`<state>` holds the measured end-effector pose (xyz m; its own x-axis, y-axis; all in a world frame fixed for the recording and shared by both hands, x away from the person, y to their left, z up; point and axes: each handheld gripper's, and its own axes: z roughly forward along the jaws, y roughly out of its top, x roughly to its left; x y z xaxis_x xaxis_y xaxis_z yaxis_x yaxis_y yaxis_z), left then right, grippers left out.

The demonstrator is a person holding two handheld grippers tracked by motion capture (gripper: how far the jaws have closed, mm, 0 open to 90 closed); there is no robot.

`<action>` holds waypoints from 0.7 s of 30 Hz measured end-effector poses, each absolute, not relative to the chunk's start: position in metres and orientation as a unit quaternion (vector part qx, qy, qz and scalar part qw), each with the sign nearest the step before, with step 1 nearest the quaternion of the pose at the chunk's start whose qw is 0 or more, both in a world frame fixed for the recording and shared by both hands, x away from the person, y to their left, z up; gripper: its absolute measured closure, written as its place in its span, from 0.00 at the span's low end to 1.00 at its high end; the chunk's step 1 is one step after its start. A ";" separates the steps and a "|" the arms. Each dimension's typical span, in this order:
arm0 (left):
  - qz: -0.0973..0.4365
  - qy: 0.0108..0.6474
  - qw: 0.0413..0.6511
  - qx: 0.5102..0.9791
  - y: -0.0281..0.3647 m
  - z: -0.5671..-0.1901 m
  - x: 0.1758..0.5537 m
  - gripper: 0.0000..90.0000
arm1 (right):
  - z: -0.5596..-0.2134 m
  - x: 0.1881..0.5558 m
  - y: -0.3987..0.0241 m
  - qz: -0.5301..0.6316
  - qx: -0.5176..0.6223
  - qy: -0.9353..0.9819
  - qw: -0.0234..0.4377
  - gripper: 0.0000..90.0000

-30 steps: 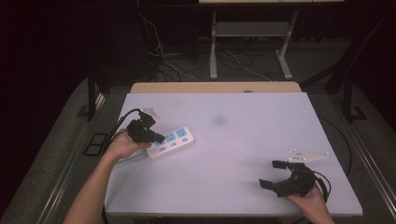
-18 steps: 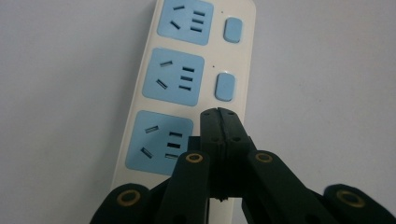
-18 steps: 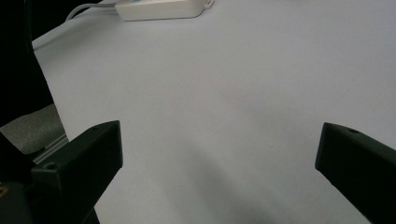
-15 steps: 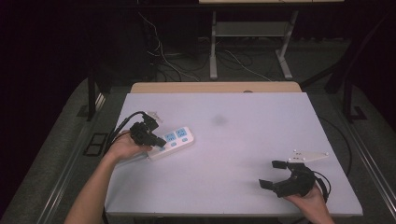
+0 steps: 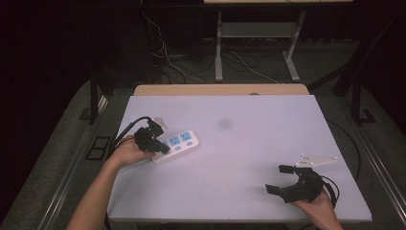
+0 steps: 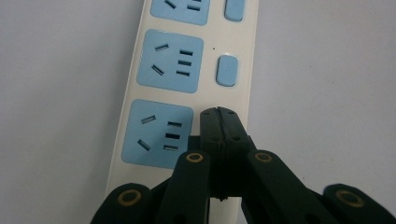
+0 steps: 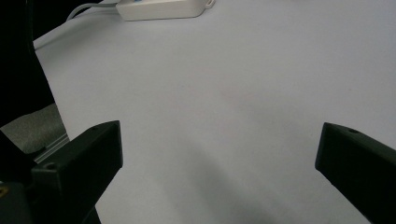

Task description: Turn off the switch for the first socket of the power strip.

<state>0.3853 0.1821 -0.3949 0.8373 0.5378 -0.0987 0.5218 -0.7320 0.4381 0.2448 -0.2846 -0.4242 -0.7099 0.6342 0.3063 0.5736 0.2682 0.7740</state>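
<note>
**Closed tool on the power strip's switch side**

We see a wide pale-grey table (image 5: pixel 249 143) carrying a white plastic power strip with blue sockets (image 5: pixel 179 143) near its left edge. Our left tool (image 6: pixel 218 116) has its jaws pressed together with nothing between them, its tip resting on the strip's white face beside the nearest blue socket (image 6: pixel 158 134). Our right tool (image 5: pixel 280 178) sits well apart near the table's front right, jaws spread wide over bare surface.

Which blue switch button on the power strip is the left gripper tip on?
The near-end one: the shut left gripper covers it on the power strip, beside the nearest socket. The next button stays exposed.
</note>
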 end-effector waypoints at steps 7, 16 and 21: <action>0.018 0.297 0.242 0.923 0.185 -0.398 0.384 1.00 | -0.425 0.245 -0.285 0.471 0.380 0.796 0.032 0.00; 0.032 0.295 0.234 0.926 0.182 -0.397 0.381 1.00 | -0.424 0.245 -0.283 0.471 0.378 0.796 0.031 0.00; 0.027 0.302 0.240 0.922 0.183 -0.398 0.382 1.00 | -0.424 0.245 -0.283 0.471 0.379 0.796 0.030 0.00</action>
